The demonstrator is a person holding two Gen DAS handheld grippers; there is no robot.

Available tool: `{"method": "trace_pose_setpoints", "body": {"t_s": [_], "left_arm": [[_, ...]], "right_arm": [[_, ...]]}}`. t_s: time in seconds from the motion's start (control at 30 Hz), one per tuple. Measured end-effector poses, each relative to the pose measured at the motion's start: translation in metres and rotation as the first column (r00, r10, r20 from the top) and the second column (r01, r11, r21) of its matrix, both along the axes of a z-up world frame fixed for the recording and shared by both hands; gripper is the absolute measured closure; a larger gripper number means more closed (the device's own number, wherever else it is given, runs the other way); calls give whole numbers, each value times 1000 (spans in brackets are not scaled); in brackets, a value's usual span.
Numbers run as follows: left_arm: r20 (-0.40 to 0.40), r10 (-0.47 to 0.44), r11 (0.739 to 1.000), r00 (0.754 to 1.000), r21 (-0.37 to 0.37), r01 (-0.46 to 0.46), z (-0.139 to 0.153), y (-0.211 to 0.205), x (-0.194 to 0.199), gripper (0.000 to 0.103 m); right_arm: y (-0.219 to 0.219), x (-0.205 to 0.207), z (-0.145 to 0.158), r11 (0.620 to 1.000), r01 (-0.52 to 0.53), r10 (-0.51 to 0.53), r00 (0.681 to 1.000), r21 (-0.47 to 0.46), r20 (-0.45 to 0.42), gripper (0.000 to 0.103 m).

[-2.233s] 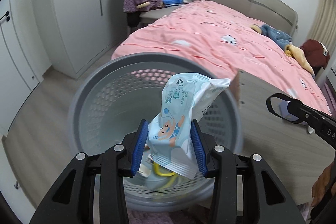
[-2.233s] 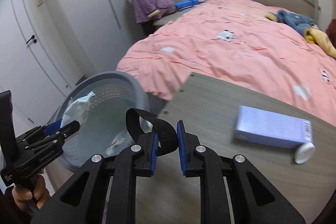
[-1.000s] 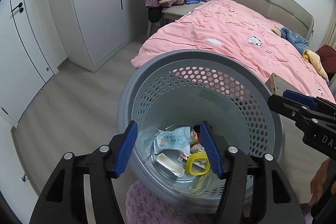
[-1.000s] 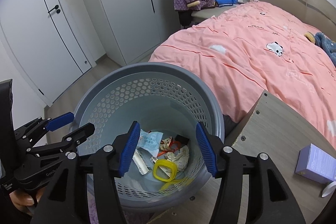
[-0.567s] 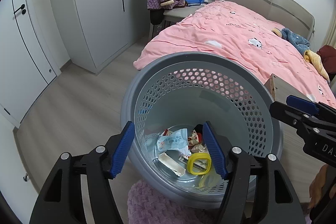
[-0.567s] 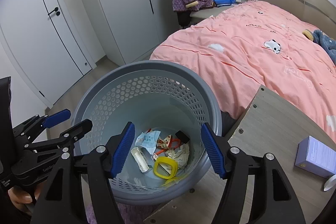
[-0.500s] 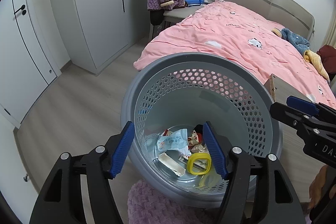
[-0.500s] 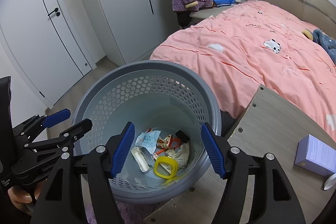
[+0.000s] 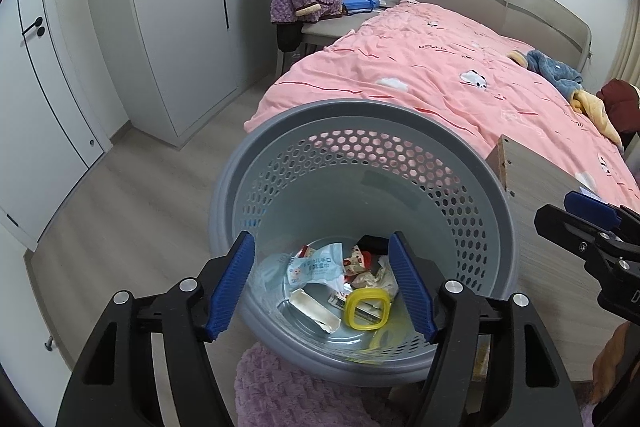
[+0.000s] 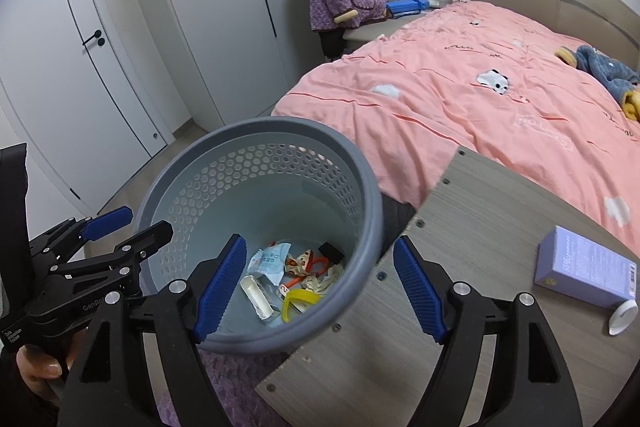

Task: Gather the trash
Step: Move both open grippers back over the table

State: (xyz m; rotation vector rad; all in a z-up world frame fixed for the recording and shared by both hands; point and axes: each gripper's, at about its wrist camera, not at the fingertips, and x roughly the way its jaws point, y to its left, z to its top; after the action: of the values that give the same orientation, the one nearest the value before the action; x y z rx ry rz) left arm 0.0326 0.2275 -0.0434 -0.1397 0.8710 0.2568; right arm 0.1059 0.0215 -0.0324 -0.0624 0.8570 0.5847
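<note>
A grey perforated trash basket (image 9: 472,163) stands on the floor beside a wooden table; it also shows in the right wrist view (image 10: 360,187). Inside lie a light blue wipes packet (image 9: 316,267), a yellow ring lid (image 9: 366,309), a white wrapper (image 9: 314,309) and other scraps. The packet also shows in the right wrist view (image 10: 274,261). My left gripper (image 9: 322,283) is open and empty above the basket. My right gripper (image 10: 320,287) is open and empty over the basket's right rim and the table corner.
A grey wooden table (image 10: 480,267) carries a purple box (image 10: 586,267) and a white cap (image 10: 623,313). A pink bed (image 10: 480,95) lies behind. A purple fuzzy rug (image 9: 280,387) is by the basket. White wardrobe doors (image 10: 200,7) stand at the left.
Both grippers held trash 2.2 s ago and have opened; the wipes packet and black strap went into the basket. Since then the right gripper has shifted right, toward the table.
</note>
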Motion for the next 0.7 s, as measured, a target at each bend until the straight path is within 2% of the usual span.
{"method": "trace_pose_setpoints", "body": {"t_s": [0.27, 0.4, 0.7], "left_arm": [[11, -75, 997, 997, -16, 75, -1, -36, 5, 36], [16, -133, 991, 991, -21, 133, 0, -62, 10, 36], [29, -260, 965, 965, -15, 261, 2, -124, 21, 34]], "right_arm": [[-41, -12, -4, 997, 75, -75, 997, -5, -2, 26], [-65, -19, -7, 993, 121, -121, 993, -16, 1, 21], [-145, -29, -20, 961, 276, -276, 961, -29, -13, 21]]}}
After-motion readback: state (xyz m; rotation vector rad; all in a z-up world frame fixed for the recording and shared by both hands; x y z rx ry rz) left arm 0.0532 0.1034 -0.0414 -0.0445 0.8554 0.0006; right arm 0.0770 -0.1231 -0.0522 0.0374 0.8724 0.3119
